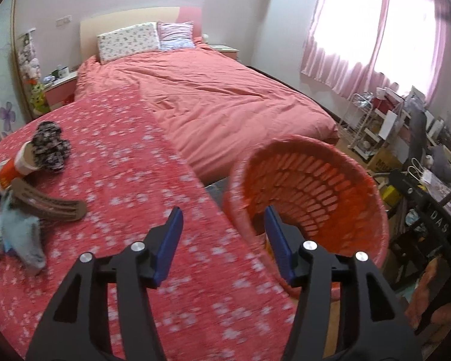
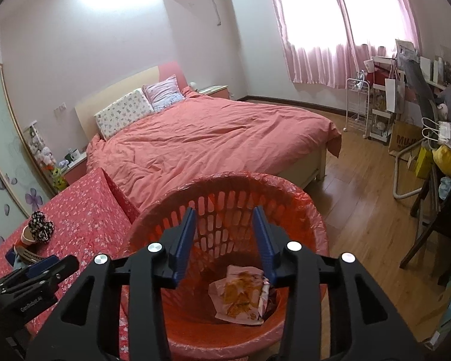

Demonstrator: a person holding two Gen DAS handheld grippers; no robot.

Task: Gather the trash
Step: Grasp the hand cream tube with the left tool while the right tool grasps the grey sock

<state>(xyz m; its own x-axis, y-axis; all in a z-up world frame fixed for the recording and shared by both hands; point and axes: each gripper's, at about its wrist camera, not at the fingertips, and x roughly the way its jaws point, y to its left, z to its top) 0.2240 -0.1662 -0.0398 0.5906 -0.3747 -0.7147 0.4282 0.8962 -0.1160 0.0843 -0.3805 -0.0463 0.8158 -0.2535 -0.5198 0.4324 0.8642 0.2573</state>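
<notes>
The right tool (image 2: 222, 240) hung over the orange slatted plastic waste basket (image 2: 285, 189), jaws parted and empty; a crumpled yellow-and-white snack wrapper (image 2: 240, 294) lay on the basket floor, so that drop was judged complete. The left tool (image 1: 222, 240) stood half open, holding nothing, straddling the basket rim beside the red floral-clothed worktop (image 1: 120, 165). Remaining litter (image 1: 36, 174) sat near the worktop's far left edge. The next reach called for clearing the rim, then crossing open cloth.
</notes>
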